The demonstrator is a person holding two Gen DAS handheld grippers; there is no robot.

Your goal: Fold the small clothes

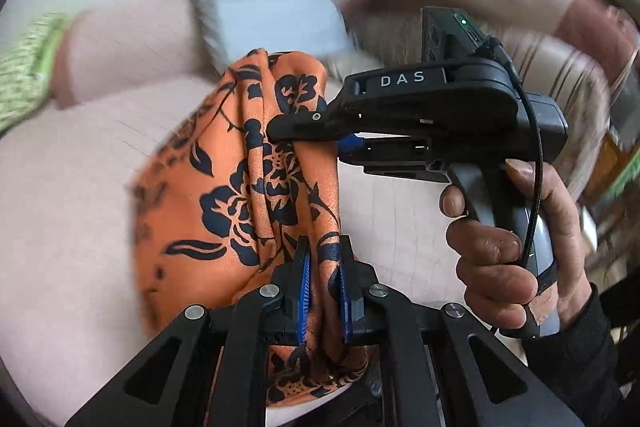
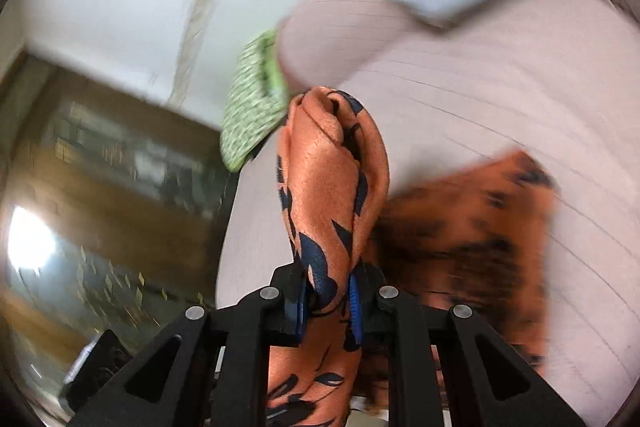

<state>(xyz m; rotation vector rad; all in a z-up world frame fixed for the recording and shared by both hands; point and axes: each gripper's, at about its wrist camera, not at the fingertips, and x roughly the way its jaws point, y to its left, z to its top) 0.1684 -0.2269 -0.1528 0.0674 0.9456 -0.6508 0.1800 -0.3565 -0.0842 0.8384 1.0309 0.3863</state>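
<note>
Blue pads (image 1: 305,297) of the left gripper (image 1: 323,301) are seen at 6 o'clock in the left view, closed down to a narrow gap with a bunch of the orange cloth (image 1: 256,183) pinched between them. The cloth is an orange fabric with a dark floral print. From the left gripper it rises toward 12 o'clock, where a second gather is clamped by the right gripper (image 1: 316,131), held in the right hand (image 1: 516,247). In the right view the right gripper (image 2: 329,301) is likewise nearly closed on a twisted roll of the cloth (image 2: 332,179).

The cloth is thus held at two points and lifted above the pale pink bed (image 1: 72,195). Part of it is spread toward 8 o'clock in the left view; whether that part rests on the bed cannot be told.

Progress is judged as early. No flat, squared fold is visible; the cloth is bunched and twisted. Spreading, aligning of edges and folding are judged to remain.

Limits of observation:
- Both views are motion-blurred outside the grippers.
- The kind of garment cannot be determined.
- A green patterned item (image 2: 252,99) near 11 o'clock of the cloth in the right view is too blurred to identify.
- The lower cloth edge is cut off by the gripper frames.
- The orange patch at 3 o'clock in the right view is too smeared to read.
</note>
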